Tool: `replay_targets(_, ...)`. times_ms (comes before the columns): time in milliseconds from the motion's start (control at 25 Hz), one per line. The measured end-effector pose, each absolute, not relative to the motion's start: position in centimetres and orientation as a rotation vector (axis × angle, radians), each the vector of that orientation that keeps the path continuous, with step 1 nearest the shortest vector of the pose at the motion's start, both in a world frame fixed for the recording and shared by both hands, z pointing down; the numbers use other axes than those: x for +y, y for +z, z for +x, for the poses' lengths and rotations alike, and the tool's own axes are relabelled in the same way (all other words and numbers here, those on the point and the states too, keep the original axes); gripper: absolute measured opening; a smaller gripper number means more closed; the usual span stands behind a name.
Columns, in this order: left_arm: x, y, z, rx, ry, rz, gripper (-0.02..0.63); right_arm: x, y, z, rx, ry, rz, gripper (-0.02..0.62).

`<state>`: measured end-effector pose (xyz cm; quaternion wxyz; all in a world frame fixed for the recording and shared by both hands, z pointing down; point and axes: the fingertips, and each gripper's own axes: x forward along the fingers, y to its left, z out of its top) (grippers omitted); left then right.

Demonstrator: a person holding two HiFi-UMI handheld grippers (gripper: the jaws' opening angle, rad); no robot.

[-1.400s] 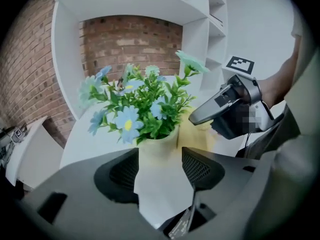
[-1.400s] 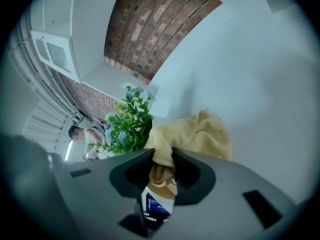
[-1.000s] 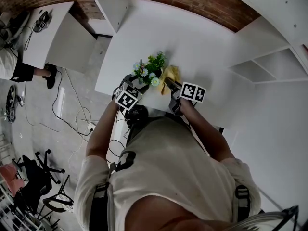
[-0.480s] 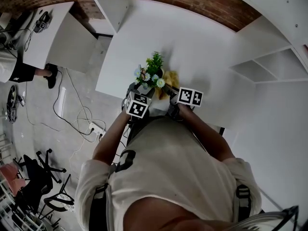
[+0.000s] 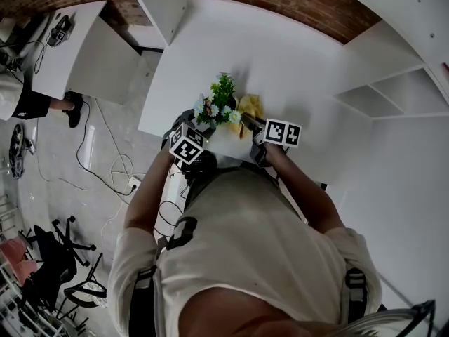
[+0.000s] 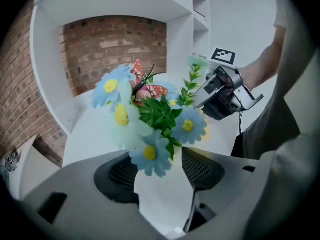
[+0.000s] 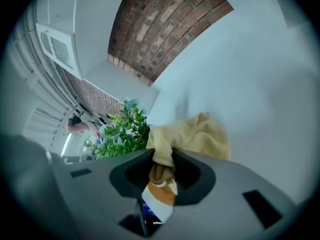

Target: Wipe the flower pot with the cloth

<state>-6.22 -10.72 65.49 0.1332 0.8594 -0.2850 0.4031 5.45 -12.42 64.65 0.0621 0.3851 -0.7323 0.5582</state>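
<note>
Left gripper (image 6: 157,170) in my hand clamps the white flower pot (image 6: 164,196) between wide jaws. My right gripper (image 7: 162,166) pinches the yellow cloth (image 7: 197,136), bunched just beside the flowers (image 7: 122,131).

We look steeply down from the head onto the worktop (image 5: 295,55); both gripper views sit close, sharing the flower pot (image 6: 156,129).

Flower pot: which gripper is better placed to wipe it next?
Right. The right gripper is shut on the cloth, beside the flowers; the left gripper holds the pot.
</note>
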Motion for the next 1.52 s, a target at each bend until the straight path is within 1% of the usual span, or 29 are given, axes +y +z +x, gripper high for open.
replay_targets(80,-11.0,65.7,-5.9,-0.805,1.169,2.510,0.281,-12.7,64.5,5.3,-2.217,1.680,1.167,0.098)
replay_targets(160,-11.0,65.7,-5.4,-0.809,1.169,2.508,0.247,-12.8,64.3,5.0,-2.222,1.671,1.174,0.098)
replay_targets(480,-10.3,65.6,-4.5,-1.056,1.058,2.334,0.242,-10.5,64.4,3.8,-2.206,1.704,1.139,0.097)
replay_targets(560,-9.7,65.5,-4.2,-1.074,1.027,2.310,0.255,-9.9,64.4,3.8,-2.201,1.723,1.132,0.097)
replay_targets(680,-9.1,65.6,-4.0,-1.056,0.998,2.306,0.256,-9.3,64.6,3.8,-2.195,1.732,1.120,0.097)
replay_targets(800,-8.8,65.5,-4.5,-1.012,1.023,2.342,0.256,-9.5,64.6,4.0,-2.196,1.729,1.133,0.098)
replay_targets(1000,-10.0,65.5,-7.5,-0.992,1.142,2.387,0.256,-10.9,64.4,5.2,-2.205,1.711,1.173,0.098)
replay_targets(1240,-10.0,66.1,-6.0,-0.882,1.178,2.463,0.247,-11.3,64.0,4.5,-2.223,1.687,1.179,0.098)
replay_targets(1280,-9.8,66.2,-5.8,-0.884,1.175,2.460,0.224,-11.1,63.9,4.3,-2.223,1.688,1.178,0.098)
replay_targets(1320,-9.8,66.2,-5.6,-0.894,1.163,2.450,0.218,-10.8,63.9,4.2,-2.219,1.692,1.182,0.098)
replay_targets(1520,-9.2,66.1,-4.7,-0.997,1.079,2.337,0.213,-9.0,64.4,3.8,-2.171,1.745,1.191,0.097)
